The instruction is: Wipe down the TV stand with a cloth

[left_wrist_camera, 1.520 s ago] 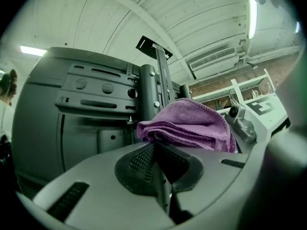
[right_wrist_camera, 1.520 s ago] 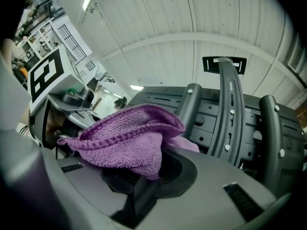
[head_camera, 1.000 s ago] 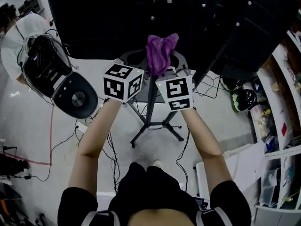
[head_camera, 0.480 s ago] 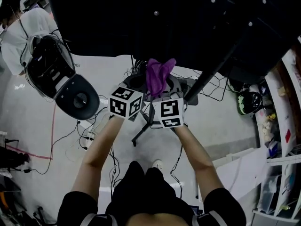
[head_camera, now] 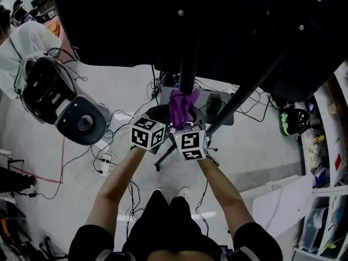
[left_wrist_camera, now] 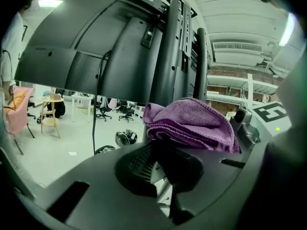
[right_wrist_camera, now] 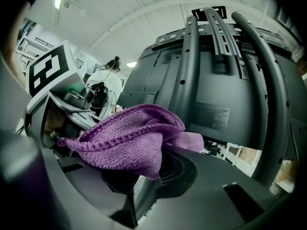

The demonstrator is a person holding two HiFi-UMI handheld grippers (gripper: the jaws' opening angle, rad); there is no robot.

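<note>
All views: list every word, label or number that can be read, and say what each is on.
Label on the TV: print too blurred to read.
Left cube and right cube: square markers only, no letters or numbers.
No other text can be read in any view.

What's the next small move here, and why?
Probably drag the purple cloth sideways across the TV stand's shelf. The cloth sits bunched in one spot at the edge of the shelf's meshed recess, and the dark surface on both sides of it lies uncovered, so most of the shelf seems still unwiped.
</note>
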